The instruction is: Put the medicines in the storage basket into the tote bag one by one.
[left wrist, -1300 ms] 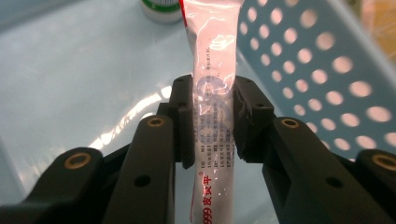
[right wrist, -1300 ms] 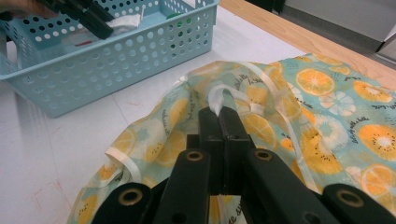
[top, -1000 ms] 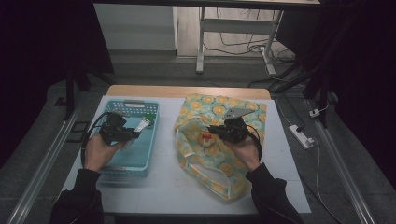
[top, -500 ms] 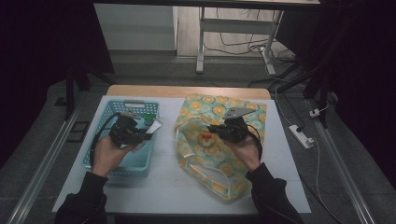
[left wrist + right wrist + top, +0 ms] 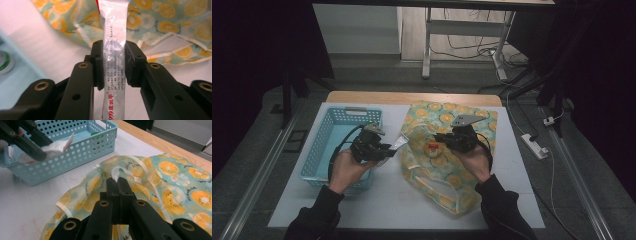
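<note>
The white table (image 5: 377, 200) carried two containers side by side — a fruit-print bag (image 5: 447, 150) patterned with orange slices, lying slack and spread to the right, and a pale blue perforated basket (image 5: 324, 150) to its left. In the high view a small round item with a red top (image 5: 432, 146) sat in the open mouth of the bag, just ahead of the right gripper's fingertips; what it was could not be told. In the right gripper view a green-rimmed round object (image 5: 96, 134) showed inside the basket, and in the left gripper view it appeared at the edge of the basket floor, off to the left of the jaws. The right gripper (image 5: 117, 180) had its jaws pressed fully together on the bag's whitish rim strip (image 5: 116, 173), which rose in a small fold straight out from between the tips, holding the bag's mouth lifted. The left gripper (image 5: 113, 65) was clamped at a narrow setting on a slim white sachet (image 5: 113, 37) printed with small text; the pads gripped it across its middle, so one end ran forward past the fingertips toward the bag's edge and the other ran back between the jaw arms. In the high view the sachet hung over the table between the basket's right wall and the bag — just short of the bag's opening.
</note>
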